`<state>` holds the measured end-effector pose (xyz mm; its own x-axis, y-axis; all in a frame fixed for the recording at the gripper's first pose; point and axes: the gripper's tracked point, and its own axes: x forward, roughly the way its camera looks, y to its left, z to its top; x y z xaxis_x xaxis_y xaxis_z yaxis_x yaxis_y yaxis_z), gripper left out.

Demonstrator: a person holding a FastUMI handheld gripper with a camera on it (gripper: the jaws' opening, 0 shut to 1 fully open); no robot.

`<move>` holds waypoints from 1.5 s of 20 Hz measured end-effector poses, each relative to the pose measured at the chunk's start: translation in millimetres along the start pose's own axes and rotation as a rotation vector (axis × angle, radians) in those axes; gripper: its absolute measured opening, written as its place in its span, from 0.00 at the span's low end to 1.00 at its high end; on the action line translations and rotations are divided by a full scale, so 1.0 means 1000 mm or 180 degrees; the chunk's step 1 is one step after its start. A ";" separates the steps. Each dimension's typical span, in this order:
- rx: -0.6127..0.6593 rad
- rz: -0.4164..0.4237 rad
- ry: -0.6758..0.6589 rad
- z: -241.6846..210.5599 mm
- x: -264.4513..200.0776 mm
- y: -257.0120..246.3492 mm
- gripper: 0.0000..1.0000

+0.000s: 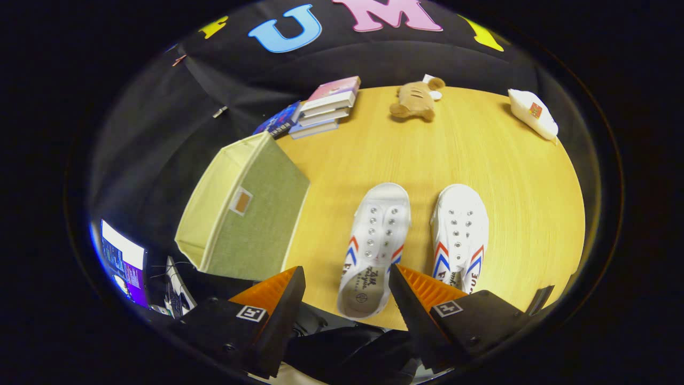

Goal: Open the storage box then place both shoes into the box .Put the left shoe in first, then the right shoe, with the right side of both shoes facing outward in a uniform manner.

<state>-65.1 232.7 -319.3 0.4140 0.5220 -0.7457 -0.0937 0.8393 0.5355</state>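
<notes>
Canvas-soft and light, the left shoe (374,246) lies between the spread, empty fingers of the gripper (347,283), its heel collar likely the firmest pinch, with the fabric storage box (251,214) just beyond the left finger.

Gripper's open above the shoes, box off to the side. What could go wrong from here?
1. The gripper is open with the left shoe's heel between its fingers; that heel overhangs the table edge, so a nudge may tip it off.
2. The right shoe sits close beside it, so one finger could bump it.
3. The storage box stands at the table's edge and might slide off when handled.
</notes>
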 end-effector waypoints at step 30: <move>0.0549 -0.0484 0.0371 -0.005 0.040 -0.039 0.05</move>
<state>-49.2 221.9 -372.1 0.3035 0.4141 -0.8581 0.1215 0.8765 0.4659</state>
